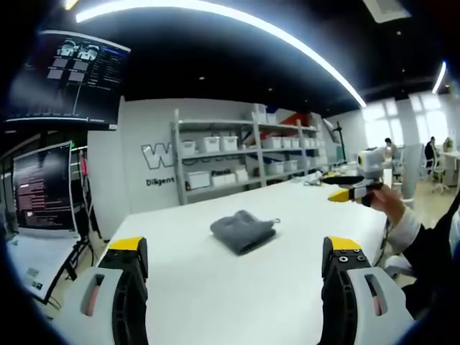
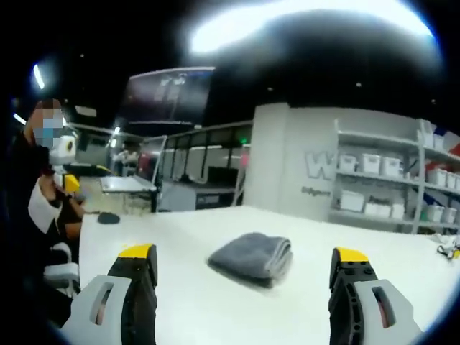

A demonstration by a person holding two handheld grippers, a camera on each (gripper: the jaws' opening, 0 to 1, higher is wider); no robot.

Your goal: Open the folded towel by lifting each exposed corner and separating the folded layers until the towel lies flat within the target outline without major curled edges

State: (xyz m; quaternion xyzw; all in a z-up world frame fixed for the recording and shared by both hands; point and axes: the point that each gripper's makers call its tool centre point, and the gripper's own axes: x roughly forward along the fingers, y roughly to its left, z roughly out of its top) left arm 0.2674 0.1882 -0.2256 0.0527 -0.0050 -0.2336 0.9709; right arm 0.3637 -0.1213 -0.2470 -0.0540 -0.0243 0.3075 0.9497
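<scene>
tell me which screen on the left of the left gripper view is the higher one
The dark monitor mounted up near the ceiling; the other monitor stands lower, on a desk beside the white table.

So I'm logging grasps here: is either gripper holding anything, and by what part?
Nothing is held. The left gripper and right gripper are both open, and the folded towel lies untouched on the table.

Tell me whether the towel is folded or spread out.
Folded: the towel sits as a thick, compact grey bundle with stacked layers on the table.
</scene>
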